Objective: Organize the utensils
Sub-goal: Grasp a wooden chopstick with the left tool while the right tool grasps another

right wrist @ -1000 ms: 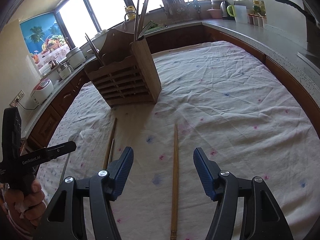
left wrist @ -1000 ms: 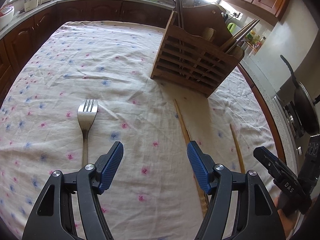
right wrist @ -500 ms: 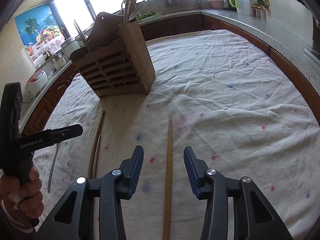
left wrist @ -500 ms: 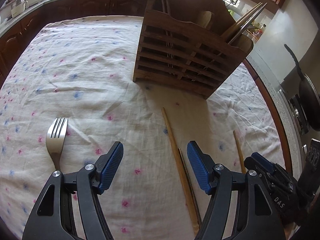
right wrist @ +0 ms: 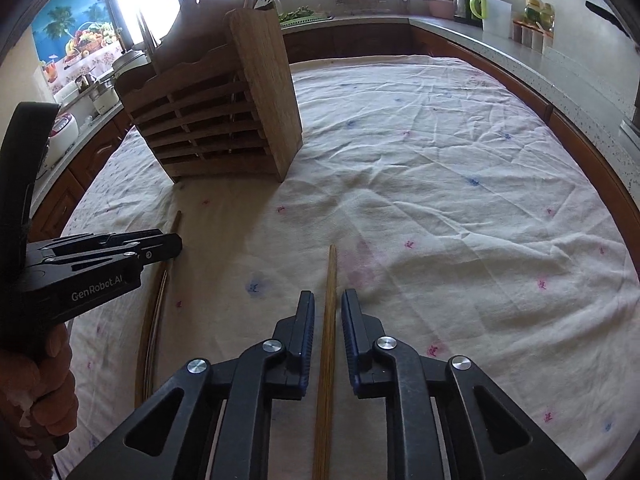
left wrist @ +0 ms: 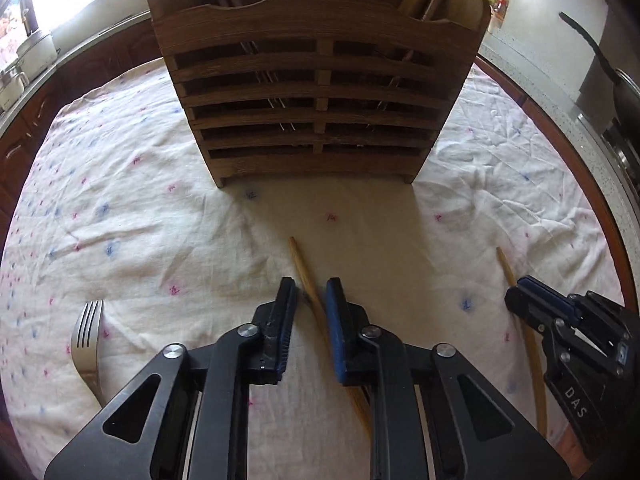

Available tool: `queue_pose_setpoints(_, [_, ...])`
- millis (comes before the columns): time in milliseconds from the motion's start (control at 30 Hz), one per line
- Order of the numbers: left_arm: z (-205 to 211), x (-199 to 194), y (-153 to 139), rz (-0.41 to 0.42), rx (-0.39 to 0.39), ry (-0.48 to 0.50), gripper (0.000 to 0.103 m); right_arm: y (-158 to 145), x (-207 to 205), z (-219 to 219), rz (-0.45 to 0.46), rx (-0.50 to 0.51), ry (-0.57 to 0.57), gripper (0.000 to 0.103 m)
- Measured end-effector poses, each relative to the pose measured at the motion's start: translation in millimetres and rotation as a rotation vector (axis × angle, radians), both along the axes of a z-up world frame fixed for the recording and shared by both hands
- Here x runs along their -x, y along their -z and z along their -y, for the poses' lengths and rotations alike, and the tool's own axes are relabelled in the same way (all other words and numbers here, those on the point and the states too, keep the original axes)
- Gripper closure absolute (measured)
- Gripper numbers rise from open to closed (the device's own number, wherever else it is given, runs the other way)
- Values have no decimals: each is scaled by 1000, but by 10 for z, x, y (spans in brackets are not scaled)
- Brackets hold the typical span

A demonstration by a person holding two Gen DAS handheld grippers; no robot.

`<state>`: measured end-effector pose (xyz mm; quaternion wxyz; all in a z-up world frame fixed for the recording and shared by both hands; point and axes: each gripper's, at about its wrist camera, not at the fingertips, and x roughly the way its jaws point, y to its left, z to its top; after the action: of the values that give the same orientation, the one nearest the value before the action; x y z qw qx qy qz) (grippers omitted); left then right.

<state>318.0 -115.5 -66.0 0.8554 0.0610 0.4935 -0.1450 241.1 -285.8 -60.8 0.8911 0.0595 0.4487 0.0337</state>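
Slatted wooden holder point(left wrist: 320, 92), round bamboo chopstick point(right wrist: 326, 332), wrinkled floral cloth point(right wrist: 460, 208)

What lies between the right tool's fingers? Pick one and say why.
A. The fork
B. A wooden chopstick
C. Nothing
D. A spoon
B: in the right wrist view a wooden chopstick runs lengthwise through the gap of the right tool, its fingers not yet closed on it.

Tablecloth point(left wrist: 120, 216) cream white, scattered small pink and blue flower marks; wooden utensil rack point(left wrist: 316, 92) at 12 o'clock dark brown, slatted. Chopsticks tan: one point(left wrist: 308, 280) between the left gripper's point(left wrist: 311, 300) blue pads, one point(right wrist: 328, 320) between the right gripper's point(right wrist: 327, 312) blue pads, both frames black. Fork point(left wrist: 86, 332) at 9 o'clock silver.
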Motion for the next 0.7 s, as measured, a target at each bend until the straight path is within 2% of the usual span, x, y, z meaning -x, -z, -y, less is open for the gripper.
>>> queue_pose_setpoints(133, [-88, -5, 1, -18, 32, 0, 98, -15, -22, 14, -16, -32, -12, 97])
queue_pose_setpoints(300, [-283, 134, -102, -21, 89, -7, 98, -137, 76, -46, 11, -73, -36, 97])
queue_pose_setpoints(700, [-862, 622, -731, 66, 246, -52, 98, -804, 413, -83, 168, -162, -53, 97])
